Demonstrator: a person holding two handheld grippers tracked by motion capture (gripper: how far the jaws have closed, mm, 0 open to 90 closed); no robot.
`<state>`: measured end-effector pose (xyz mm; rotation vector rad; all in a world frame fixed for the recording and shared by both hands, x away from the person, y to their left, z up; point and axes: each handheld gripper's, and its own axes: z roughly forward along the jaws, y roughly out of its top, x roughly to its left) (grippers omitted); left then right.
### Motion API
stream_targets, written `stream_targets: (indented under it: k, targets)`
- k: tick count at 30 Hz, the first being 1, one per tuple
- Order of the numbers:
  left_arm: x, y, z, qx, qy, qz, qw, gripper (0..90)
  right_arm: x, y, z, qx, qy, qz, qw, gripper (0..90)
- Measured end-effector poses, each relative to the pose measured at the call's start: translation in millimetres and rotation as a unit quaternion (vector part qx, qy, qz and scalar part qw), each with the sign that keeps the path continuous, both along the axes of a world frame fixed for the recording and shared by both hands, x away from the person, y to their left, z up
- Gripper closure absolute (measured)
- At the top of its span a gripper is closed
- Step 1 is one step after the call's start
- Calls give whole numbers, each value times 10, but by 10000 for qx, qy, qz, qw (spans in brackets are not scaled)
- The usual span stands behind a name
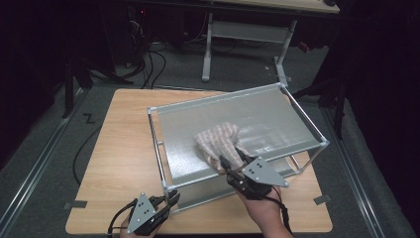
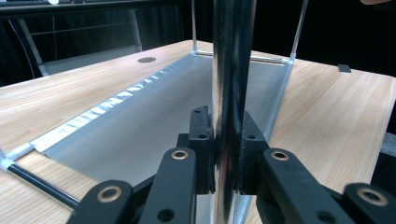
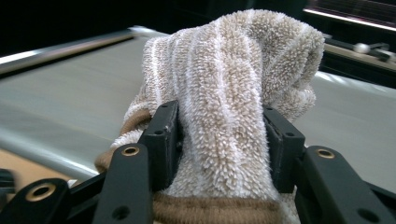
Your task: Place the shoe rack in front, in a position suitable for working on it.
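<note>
A metal-framed rack with a translucent grey top shelf stands on the wooden table. My left gripper is shut on the rack's shiny near-left corner post, which stands upright between its jaws. My right gripper is shut on a beige striped terry cloth that lies bunched on the top shelf. In the right gripper view the cloth bulges up between the jaws, with the grey shelf behind it.
The rack's lower shelf runs away from the left gripper toward the far posts. Bare table lies left of the rack and along the front edge. A white desk frame and cables sit on the floor beyond the table.
</note>
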<state>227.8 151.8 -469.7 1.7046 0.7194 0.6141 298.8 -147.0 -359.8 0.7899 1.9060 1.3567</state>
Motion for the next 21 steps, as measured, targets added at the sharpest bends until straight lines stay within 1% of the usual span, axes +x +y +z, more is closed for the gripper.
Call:
stream_targets:
  k: [5, 10, 12, 14, 16, 21]
  targets:
    - [-2, -3, -1, -13, 11, 11, 10000, 802, 116, -308, -8, 24, -7, -383, 9993, 541]
    - [-3, -5, 0, -14, 11, 20, 10000, 802, 235, -596, -3, 36, 50, -751, 9972, 540]
    - [-4, -5, 0, -9, 11, 23, 10000, 802, 285, -709, 1, -1, 36, -906, 9959, 540]
    - [-3, -4, 0, -12, 11, 21, 10000, 802, 332, -825, 5, 15, 71, -1066, 9943, 540]
    - [-3, -4, 0, -14, 8, 21, 10000, 802, 383, -960, 14, 11, 98, -1251, 9921, 539]
    - [-5, -6, 1, 2, 2, 32, 10000, 802, 464, -1218, 43, 10, 170, -1579, 9873, 539]
